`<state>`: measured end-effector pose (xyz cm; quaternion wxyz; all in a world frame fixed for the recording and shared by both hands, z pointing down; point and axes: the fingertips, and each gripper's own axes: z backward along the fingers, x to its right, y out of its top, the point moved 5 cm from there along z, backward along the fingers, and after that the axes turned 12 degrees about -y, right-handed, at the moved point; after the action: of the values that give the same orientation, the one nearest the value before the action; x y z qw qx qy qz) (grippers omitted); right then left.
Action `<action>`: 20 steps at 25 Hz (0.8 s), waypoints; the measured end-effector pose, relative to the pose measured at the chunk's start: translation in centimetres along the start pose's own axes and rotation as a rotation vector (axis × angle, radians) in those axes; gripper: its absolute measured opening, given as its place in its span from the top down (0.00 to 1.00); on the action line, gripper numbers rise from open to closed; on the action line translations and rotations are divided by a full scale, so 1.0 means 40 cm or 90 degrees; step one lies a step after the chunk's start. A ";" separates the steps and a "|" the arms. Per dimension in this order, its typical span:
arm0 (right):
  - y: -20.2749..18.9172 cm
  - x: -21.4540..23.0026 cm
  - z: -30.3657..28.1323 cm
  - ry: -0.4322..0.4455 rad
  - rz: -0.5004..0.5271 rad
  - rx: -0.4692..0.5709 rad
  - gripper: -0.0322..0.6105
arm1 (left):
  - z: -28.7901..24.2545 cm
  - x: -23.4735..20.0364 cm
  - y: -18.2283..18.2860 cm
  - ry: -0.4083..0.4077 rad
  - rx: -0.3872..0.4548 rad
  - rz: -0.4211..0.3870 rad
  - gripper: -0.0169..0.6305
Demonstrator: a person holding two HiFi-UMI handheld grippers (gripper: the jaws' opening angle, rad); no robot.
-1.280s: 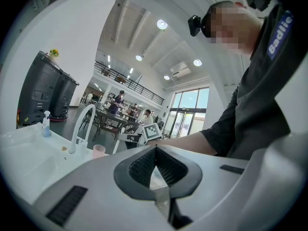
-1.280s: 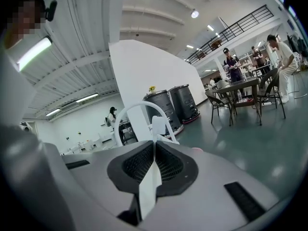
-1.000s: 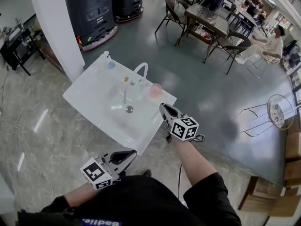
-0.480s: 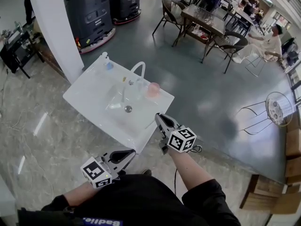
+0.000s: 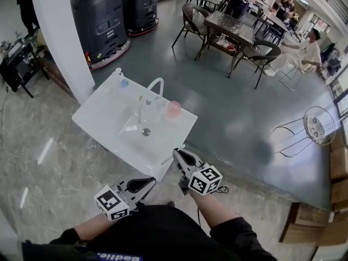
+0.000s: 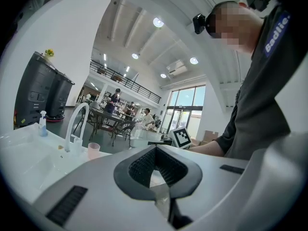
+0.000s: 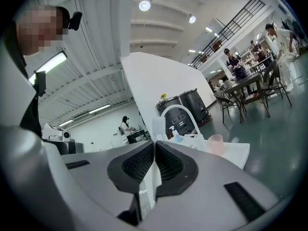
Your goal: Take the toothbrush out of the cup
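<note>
On the sink (image 5: 103,116) stands 1 pink cup (image 5: 173,109); right tongs (image 5: 176,155) grip 1 toothbrush (image 5: 167,160), left tongs (image 5: 153,181) closed w/ nothing held.

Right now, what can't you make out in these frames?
- Cup inside: too small in the head view; both gripper views show only its side.
- Toothbrush in the right tool: edge-on between the pads in the right gripper view, a thin sliver in the head view; bristle end unreadable.
- Small items by the faucet on the sink: too small in every view to identify.
</note>
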<state>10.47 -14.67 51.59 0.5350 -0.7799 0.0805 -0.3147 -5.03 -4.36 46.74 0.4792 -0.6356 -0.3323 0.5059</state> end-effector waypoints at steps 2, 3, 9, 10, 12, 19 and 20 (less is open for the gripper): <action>-0.009 -0.009 0.014 0.002 -0.002 0.002 0.91 | -0.002 0.000 -0.004 -0.003 -0.002 -0.002 0.98; -0.012 -0.013 0.021 0.002 -0.004 0.003 0.91 | -0.003 0.001 -0.005 -0.004 -0.003 -0.003 0.98; -0.016 -0.027 0.065 0.006 -0.010 0.013 0.91 | -0.017 0.005 0.000 -0.008 -0.005 -0.008 0.98; -0.016 -0.029 0.071 0.007 -0.007 0.014 0.91 | -0.019 0.005 0.001 -0.009 -0.006 -0.009 0.98; -0.014 -0.032 0.085 0.009 -0.001 0.014 0.91 | -0.023 0.008 0.001 -0.010 -0.008 -0.008 0.98; -0.026 -0.050 0.119 0.036 0.005 0.023 0.91 | -0.032 0.014 -0.003 -0.015 -0.013 -0.008 0.98; -0.027 -0.055 0.124 0.038 0.006 0.024 0.91 | -0.032 0.016 -0.004 -0.016 -0.014 -0.008 0.98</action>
<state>11.36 -9.34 50.50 0.5482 -0.7597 0.0943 -0.3369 -3.61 -4.09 46.71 0.4712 -0.6326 -0.3477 0.5069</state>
